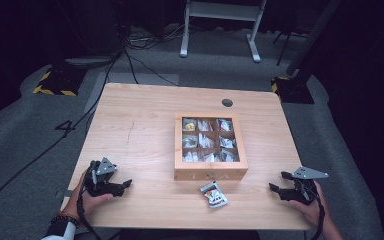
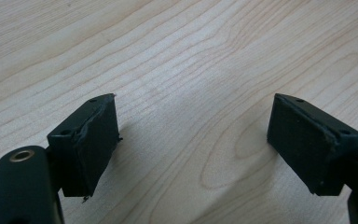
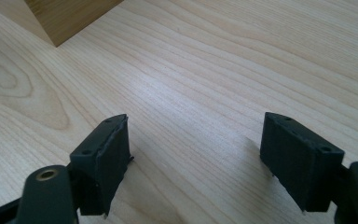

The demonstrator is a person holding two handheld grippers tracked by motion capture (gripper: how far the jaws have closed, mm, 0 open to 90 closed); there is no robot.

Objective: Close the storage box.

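Work is barely starting: one packet (image 1: 213, 194) is lying on the tabletop (image 1: 140, 130) just before the box (image 1: 210, 172), while left tool (image 1: 125, 185) and right tool (image 1: 275, 187) are resting wide open, empty.

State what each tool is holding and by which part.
Nothing: the left tool and right tool are open over bare table.

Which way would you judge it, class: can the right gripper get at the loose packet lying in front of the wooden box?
Probably yes: the right gripper is open, and bare table lies between it and the packet.
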